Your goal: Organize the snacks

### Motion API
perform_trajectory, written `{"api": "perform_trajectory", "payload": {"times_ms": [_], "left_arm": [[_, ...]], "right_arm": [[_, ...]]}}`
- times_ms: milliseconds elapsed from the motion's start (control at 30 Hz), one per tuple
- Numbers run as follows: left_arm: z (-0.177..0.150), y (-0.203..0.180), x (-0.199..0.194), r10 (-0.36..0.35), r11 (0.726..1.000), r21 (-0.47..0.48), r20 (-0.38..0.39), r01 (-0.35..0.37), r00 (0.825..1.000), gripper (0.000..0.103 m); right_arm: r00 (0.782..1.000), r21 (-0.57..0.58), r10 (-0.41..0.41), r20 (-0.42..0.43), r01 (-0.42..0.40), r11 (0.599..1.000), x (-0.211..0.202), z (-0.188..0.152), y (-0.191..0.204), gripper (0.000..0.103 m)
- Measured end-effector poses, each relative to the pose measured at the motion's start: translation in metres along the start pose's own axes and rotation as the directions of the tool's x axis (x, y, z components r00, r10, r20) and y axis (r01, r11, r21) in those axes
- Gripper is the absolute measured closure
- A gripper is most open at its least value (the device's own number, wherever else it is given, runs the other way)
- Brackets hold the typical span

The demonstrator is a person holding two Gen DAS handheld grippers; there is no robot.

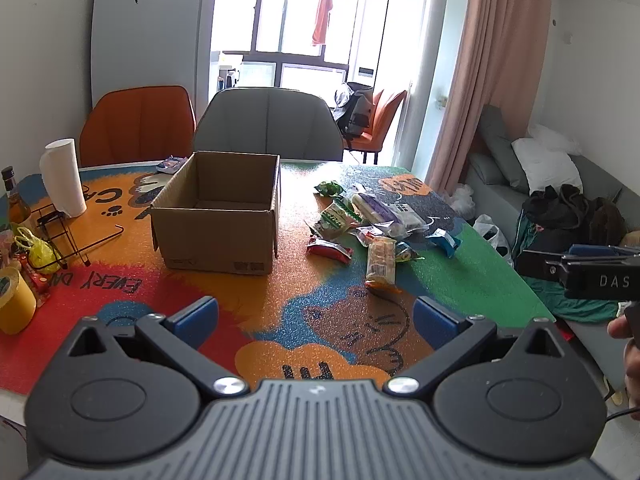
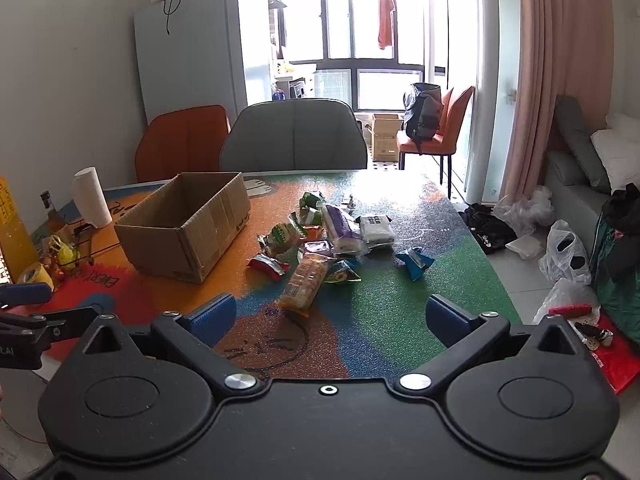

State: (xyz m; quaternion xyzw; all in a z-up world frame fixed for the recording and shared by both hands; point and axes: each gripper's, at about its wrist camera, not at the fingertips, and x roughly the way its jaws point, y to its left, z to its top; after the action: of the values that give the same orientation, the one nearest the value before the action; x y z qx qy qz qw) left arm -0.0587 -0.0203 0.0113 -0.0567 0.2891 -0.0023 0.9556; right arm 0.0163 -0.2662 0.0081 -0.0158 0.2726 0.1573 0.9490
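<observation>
Both the left gripper [image 1: 316, 316] and the right gripper [image 2: 331, 316] are hanging low in their views with jaws wide open, holding nothing. The snacks [image 2: 320, 236] are lying in a messy pile mid-frame on the bench [image 2: 384, 304], right of the empty box [image 1: 216, 216]. Because the packets are overlapping, a grab might be pinching two together or sliding the slippery cracker pack [image 2: 305, 280] away.
</observation>
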Motion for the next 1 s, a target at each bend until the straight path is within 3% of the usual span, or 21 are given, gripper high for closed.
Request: {"api": "perform_trajectory", "payload": {"times_ms": [300,1000], "left_arm": [[0.003,0.001,0.008,0.005,1.000,-0.001,-0.006,-0.005,1.000,0.000],[0.023,-0.010,0.082,-0.050,0.998,-0.029,-0.046,0.049,0.998,0.000]], "right_arm": [[0.999,0.016,0.040,-0.005,-0.040,0.999,0.007,-0.001,-0.008,0.000],[0.994,0.061,0.104,-0.019,-0.103,0.993,0.059,0.014,-0.048,0.000]]}}
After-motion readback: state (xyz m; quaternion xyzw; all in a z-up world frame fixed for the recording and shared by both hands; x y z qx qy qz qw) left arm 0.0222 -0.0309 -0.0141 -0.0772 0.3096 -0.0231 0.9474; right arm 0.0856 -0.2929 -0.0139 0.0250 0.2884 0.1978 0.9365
